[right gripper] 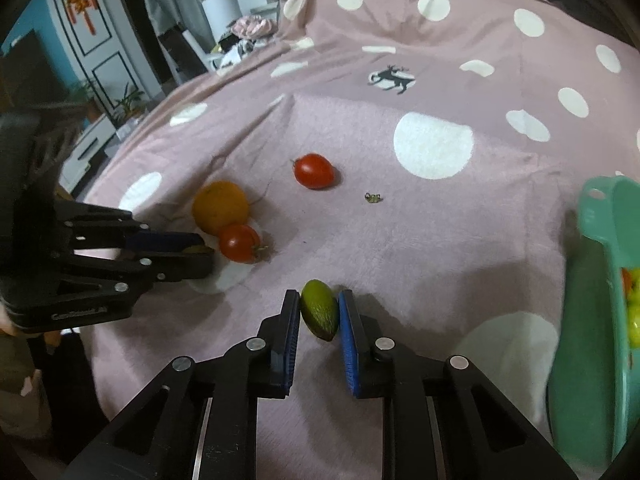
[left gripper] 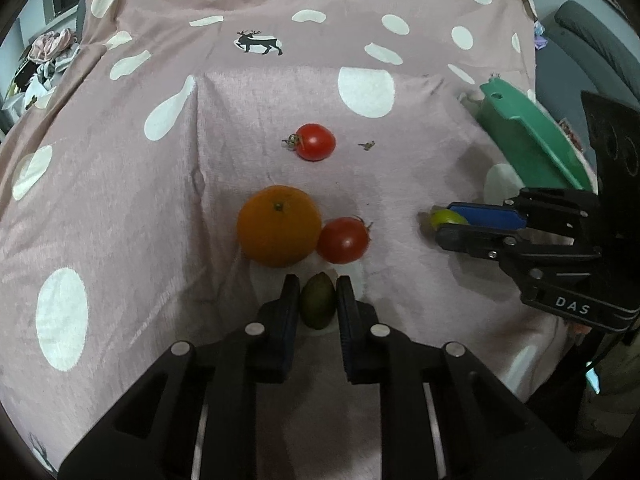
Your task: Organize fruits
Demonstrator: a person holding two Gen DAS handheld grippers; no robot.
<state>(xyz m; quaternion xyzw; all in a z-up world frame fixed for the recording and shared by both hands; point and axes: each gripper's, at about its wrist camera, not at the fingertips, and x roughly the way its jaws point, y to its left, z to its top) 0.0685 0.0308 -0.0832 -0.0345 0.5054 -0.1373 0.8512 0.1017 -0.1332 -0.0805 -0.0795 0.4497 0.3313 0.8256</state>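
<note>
My left gripper (left gripper: 317,285) is shut on a small dark green fruit (left gripper: 318,308) that lies on the pink dotted cloth (left gripper: 400,184). Just beyond it sit an orange (left gripper: 279,226) and a red tomato (left gripper: 343,240), touching each other. A second tomato (left gripper: 314,141) lies farther back. My right gripper (right gripper: 319,297) is shut on a lighter green oval fruit (right gripper: 320,316), also at cloth level. In the left wrist view the right gripper (left gripper: 444,222) comes in from the right. The left gripper (right gripper: 206,250) shows at left in the right wrist view, beside the tomato (right gripper: 239,242) and orange (right gripper: 220,208).
A green plastic basket (right gripper: 588,300) stands at the right edge of the cloth, with yellow and red fruit inside (right gripper: 632,312). A loose stem bit (right gripper: 373,198) lies mid-cloth. Furniture and clutter (right gripper: 248,36) sit beyond the far left edge.
</note>
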